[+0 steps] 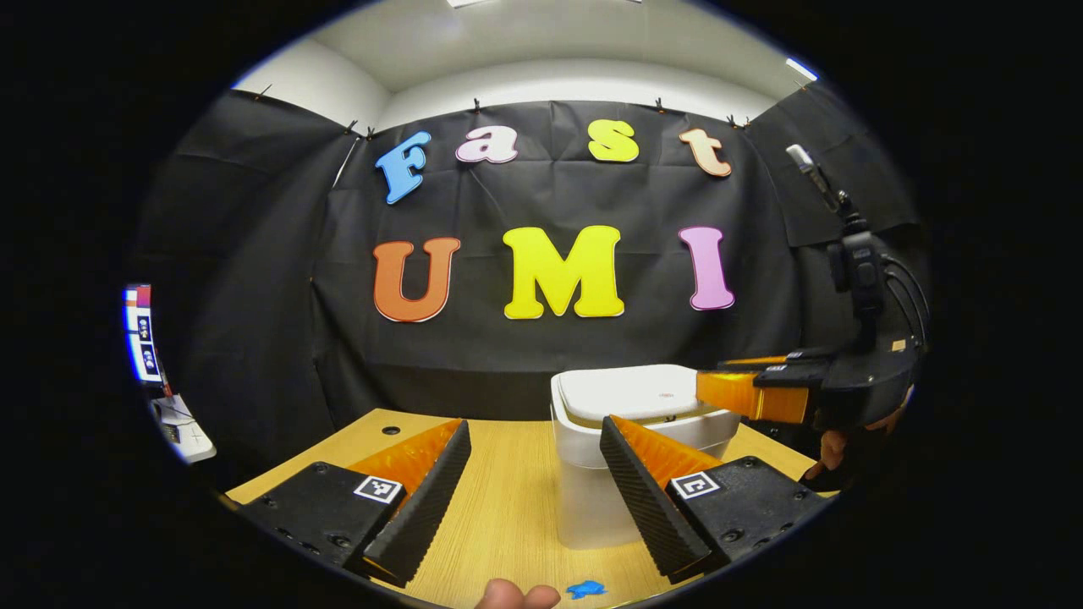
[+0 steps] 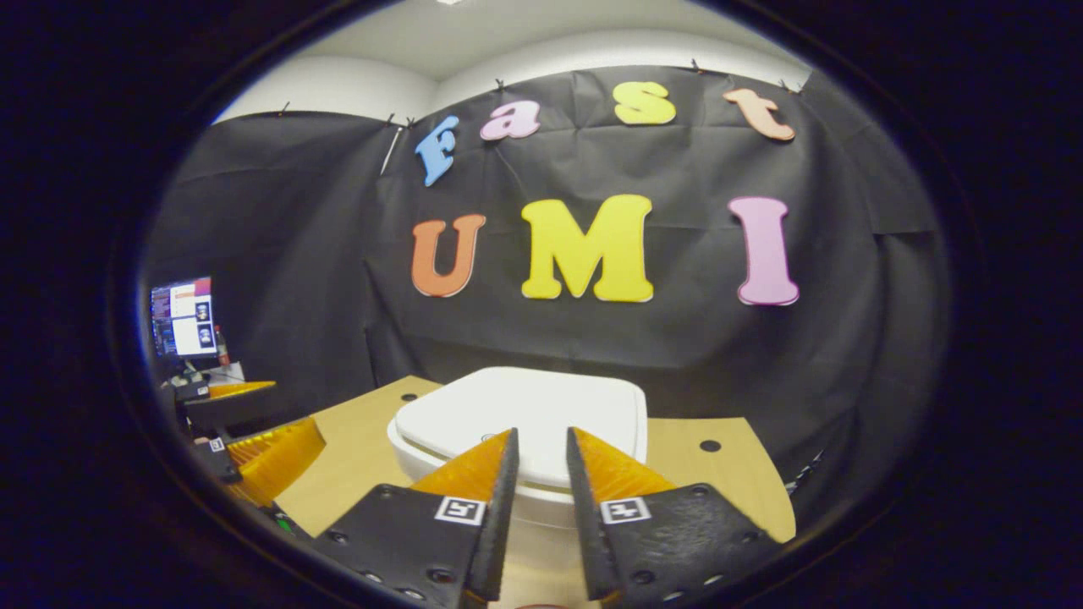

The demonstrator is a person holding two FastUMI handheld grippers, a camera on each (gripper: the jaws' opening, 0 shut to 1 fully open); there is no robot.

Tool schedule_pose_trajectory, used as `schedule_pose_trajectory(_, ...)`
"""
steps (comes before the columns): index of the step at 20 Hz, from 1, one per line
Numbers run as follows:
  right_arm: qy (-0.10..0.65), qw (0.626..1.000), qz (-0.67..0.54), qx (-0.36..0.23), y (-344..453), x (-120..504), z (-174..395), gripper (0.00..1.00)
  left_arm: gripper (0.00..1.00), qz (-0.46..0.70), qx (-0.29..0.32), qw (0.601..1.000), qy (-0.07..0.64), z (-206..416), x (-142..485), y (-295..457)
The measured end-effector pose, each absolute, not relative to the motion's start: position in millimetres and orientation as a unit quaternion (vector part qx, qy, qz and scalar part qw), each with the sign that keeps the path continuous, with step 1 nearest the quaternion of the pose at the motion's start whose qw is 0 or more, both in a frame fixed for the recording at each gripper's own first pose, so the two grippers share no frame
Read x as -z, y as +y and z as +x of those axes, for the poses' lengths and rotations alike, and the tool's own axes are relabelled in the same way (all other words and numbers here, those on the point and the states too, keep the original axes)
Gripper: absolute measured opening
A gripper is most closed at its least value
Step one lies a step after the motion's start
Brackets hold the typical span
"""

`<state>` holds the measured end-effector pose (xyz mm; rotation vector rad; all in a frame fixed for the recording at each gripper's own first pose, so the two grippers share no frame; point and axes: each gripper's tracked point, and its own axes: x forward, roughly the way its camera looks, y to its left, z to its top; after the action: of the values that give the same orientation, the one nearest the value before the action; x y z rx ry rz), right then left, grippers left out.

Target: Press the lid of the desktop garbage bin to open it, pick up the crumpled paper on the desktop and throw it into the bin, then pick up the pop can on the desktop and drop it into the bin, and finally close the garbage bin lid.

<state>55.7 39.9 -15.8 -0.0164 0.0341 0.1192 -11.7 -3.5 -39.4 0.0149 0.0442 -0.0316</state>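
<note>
Both claws hovered at the shut bin.
Left claw was spread wide above the bench; right claw, narrowly parted and empty, was over the lid.

White bin upright on desk (lid down).

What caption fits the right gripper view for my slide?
Right gripper over the shut white bin lid.

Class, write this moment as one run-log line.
bin lid: down | right gripper: over lid, jaws narrow, nothing held | left gripper: open, facing bin | table: small blue scrap
</note>
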Motion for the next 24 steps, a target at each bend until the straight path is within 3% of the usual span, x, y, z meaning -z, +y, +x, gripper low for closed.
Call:
schedule_pose_trajectory(1, -0.009, 0.998, -0.007, -0.057, 42.0, 3.7, 48.7, 0.50, 0.99, 0.005, 0.019, 1.000, 0.023, -12.5, 40.7, -4.6)
schedule_pose_trajectory(3, -0.046, 0.998, -0.011, -0.051, 42.0, -12.3, 39.9, 0.69, 0.99, 0.001, 0.023, 0.999, 0.024, -13.8, 41.2, -7.2)
schedule_pose_trajectory(6, -0.055, 0.997, -0.016, -0.059, 44.9, -10.3, 31.2, 0.82, 0.99, 0.000, 0.029, 0.999, 0.023, -14.2, 42.2, -9.3)
schedule_pose_trajectory(7, -0.055, 0.996, -0.013, -0.065, 47.6, -7.3, 25.7, 0.94, 0.99, 0.003, 0.031, 0.999, 0.023, -15.0, 42.4, -11.3)
schedule_pose_trajectory(8, -0.053, 0.996, -0.014, -0.064, 45.7, -3.3, 21.6, 0.98, 0.99, 0.005, 0.027, 0.999, 0.024, -14.9, 43.3, -10.1)
schedule_pose_trajectory(17, -0.071, 0.997, -0.021, -0.018, 17.4, 17.3, -19.0, 0.95, 0.99, -0.013, 0.038, 0.997, 0.068, -22.1, 83.1, -22.0)
schedule_pose_trajectory(24, -0.061, 0.998, -0.031, -0.002, 3.0, 45.5, -32.1, 0.95, 0.99, -0.021, 0.050, 0.987, 0.151, -39.2, 158.1, -34.8)
